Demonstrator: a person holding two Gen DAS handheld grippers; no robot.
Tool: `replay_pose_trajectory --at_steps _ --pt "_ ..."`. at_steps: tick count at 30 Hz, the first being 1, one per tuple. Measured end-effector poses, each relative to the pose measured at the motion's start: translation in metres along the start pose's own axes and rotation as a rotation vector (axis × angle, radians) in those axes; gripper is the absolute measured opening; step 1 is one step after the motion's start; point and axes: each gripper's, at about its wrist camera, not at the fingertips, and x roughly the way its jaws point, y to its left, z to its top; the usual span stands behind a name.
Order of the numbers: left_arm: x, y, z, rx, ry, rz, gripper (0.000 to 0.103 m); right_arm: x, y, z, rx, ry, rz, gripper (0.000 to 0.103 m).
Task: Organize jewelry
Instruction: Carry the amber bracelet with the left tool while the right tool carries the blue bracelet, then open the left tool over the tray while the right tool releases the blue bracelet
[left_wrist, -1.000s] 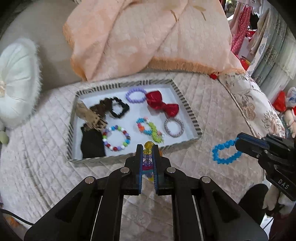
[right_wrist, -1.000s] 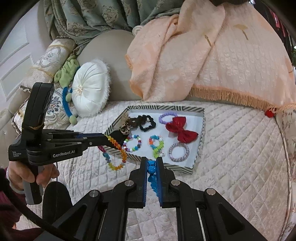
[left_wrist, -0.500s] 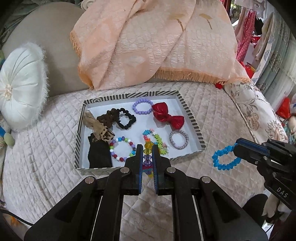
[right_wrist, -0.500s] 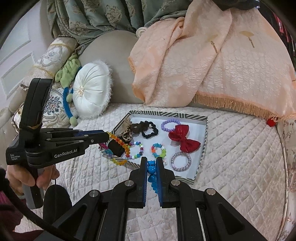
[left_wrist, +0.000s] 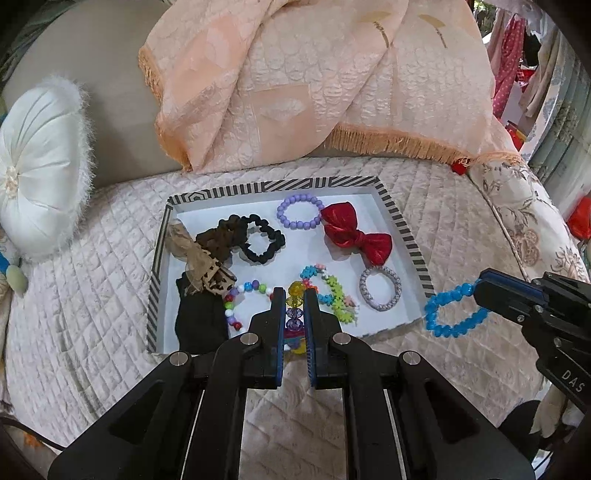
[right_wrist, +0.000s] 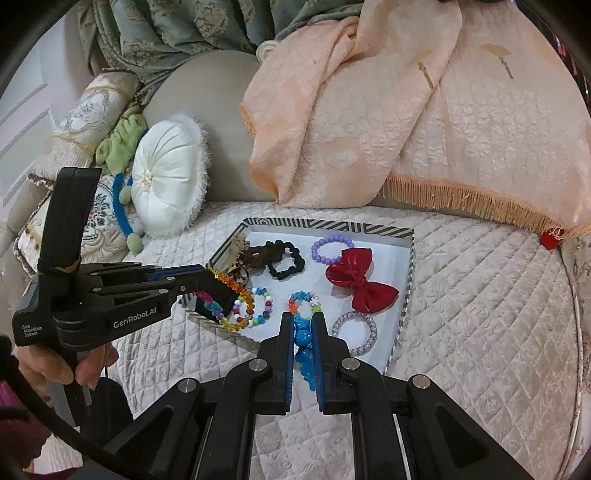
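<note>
You are holding both grippers level over the bed's near edge: left gripper (left_wrist: 294, 295) pinching the rainbow crystal-bead bracelet (right_wrist: 236, 295), right gripper (right_wrist: 303, 325) clamping the blue bead bracelet (left_wrist: 452, 314), beside the striped-rim white tray (left_wrist: 402, 229).

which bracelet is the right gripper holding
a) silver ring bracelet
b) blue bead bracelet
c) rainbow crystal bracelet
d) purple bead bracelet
b: the right gripper is shut on the blue bead bracelet, which in the left wrist view hangs from it off the right side of the striped tray; the purple bead bracelet and silver ring bracelet lie in the tray.
</note>
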Motion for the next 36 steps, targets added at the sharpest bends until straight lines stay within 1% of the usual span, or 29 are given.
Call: replay_pose_trajectory --at_steps 10,13,18,20,23,29,33,36 --pt "0.038 0.001 0.017 -0.033 0.043 -0.014 0.008 0.041 -0.009 0.017 0.015 0.037 0.002 0.008" --pt "0.05 0.003 0.02 -0.045 0.054 -0.015 0.008 0.057 -0.011 0.024 0.034 0.046 0.017 0.008" --pt "0.07 0.013 0.023 -0.088 0.072 -0.013 0.008 0.085 -0.011 0.034 0.061 0.058 0.038 0.008" --pt "0.076 0.017 0.024 -0.1 0.077 -0.01 0.008 0.095 -0.013 0.037 0.071 0.059 0.032 0.008" --pt "0.088 0.025 0.022 -0.116 0.094 0.005 0.008 0.112 -0.024 0.032 0.1 0.085 0.008 0.008" --pt "0.102 0.036 0.013 -0.136 0.112 0.025 0.008 0.143 -0.051 0.013 0.14 0.146 -0.072 0.008" --pt "0.106 0.037 0.01 -0.145 0.109 0.029 0.009 0.149 -0.062 0.005 0.173 0.139 -0.077 0.008" --pt "0.108 0.037 0.008 -0.145 0.114 0.04 0.011 0.144 -0.063 0.004 0.187 0.123 -0.069 0.011"
